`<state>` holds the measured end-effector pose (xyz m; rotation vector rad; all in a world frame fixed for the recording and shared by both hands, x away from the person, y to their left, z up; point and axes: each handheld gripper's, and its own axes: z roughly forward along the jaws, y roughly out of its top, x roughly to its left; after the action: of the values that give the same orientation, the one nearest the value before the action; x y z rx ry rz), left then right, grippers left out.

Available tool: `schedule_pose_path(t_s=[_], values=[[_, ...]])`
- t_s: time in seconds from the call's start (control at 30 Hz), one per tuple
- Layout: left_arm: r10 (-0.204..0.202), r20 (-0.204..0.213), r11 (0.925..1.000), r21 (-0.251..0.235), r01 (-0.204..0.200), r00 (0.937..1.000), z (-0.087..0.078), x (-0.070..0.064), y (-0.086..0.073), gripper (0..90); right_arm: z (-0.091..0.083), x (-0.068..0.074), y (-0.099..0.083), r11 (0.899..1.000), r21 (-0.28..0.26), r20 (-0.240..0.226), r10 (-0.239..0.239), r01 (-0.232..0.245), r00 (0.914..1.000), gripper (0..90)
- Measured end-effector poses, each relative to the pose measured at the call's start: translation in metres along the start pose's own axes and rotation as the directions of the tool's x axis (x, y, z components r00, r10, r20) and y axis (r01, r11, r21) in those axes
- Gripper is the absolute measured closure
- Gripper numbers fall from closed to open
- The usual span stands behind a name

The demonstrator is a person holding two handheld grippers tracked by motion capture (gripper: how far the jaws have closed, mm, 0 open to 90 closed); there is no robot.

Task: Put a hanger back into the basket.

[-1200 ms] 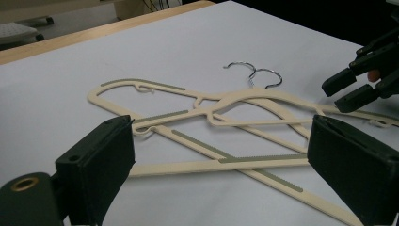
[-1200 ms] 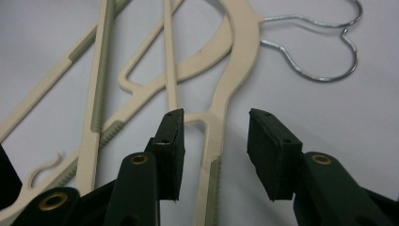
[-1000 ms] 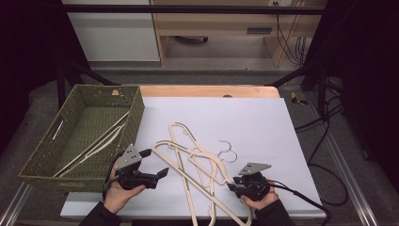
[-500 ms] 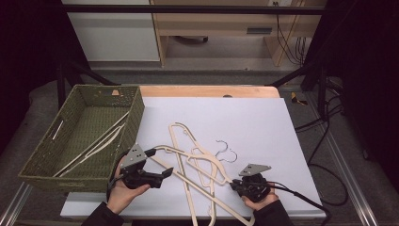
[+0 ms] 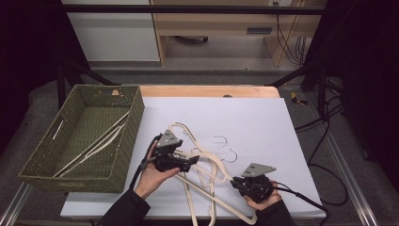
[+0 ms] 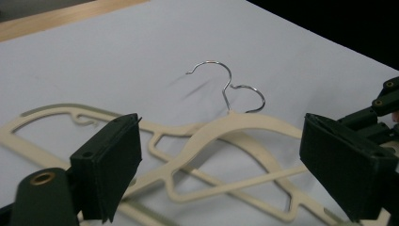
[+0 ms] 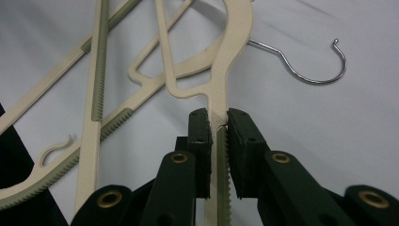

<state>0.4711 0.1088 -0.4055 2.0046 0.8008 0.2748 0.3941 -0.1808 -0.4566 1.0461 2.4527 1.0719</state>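
Note:
Several cream plastic hangers with metal hooks lie tangled on the white sheet. My left gripper hovers over the left side of the pile, jaws wide open and pointing right. In the left gripper view the open left gripper frames a hanger and its two hooks with nothing gripped. My right gripper sits at the pile's near right end. In the right gripper view the right gripper is shut on the ribbed arm of a cream hanger.
A green woven basket stands at the table's left, with a few cream hangers lying inside. The table's wooden edge runs along the back. Cables hang off the right side.
My left gripper has moved right and forward, from beside the basket to over the hanger pile, still open. The right gripper has stayed in place, gripping the hanger.

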Motion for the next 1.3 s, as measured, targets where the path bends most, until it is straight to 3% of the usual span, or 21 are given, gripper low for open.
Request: schedule_pose_path(t_s=[0.03, 0.07, 0.3, 0.57, 0.77, 1.1, 1.2, 1.3], values=[[0.000, 0.000, 1.0000, 0.000, 0.000, 1.0000, 0.000, 0.000, 0.000, 15.4, 0.000, 0.000, 0.000, 1.000, -0.003, 0.003, -0.009, 0.009, 0.9999, 80.5], [-0.001, 0.007, 0.9998, 0.021, 0.001, 1.0000, 0.013, -0.001, 0.005, 16.7, -0.001, 0.000, 0.000, 1.000, -0.003, -0.001, -0.008, 0.008, 1.0000, 80.5], [-0.010, 0.018, 0.9966, 0.082, 0.008, 0.9998, 0.053, -0.005, 0.018, 32.3, -0.001, 0.001, 0.000, 1.000, -0.002, 0.000, -0.004, 0.004, 1.0000, 80.5], [-0.033, 0.015, 0.9923, 0.120, 0.031, 0.9993, 0.084, -0.010, 0.020, 43.9, -0.001, 0.001, 0.000, 1.000, -0.006, -0.005, -0.015, 0.015, 0.9999, 80.5], [-0.053, 0.015, 0.9852, 0.164, 0.050, 0.9985, 0.097, -0.010, 0.018, 57.4, -0.002, 0.001, 0.000, 1.000, -0.004, -0.009, -0.015, 0.015, 0.9999, 80.4], [-0.094, -0.024, 0.9708, 0.219, 0.097, 0.9953, 0.114, -0.008, 0.011, 74.8, -0.001, 0.002, -0.001, 1.000, -0.004, -0.015, -0.017, 0.017, 0.9997, 80.4], [-0.112, -0.012, 0.9712, 0.210, 0.112, 0.9937, 0.114, -0.010, 0.011, 82.8, -0.001, 0.002, -0.001, 1.000, -0.004, -0.016, -0.016, 0.016, 0.9997, 80.4], [-0.094, -0.029, 0.9708, 0.219, 0.098, 0.9951, 0.112, -0.014, 0.013, 85.6, -0.001, 0.003, -0.001, 1.000, -0.003, -0.021, -0.013, 0.013, 0.9997, 80.4]])
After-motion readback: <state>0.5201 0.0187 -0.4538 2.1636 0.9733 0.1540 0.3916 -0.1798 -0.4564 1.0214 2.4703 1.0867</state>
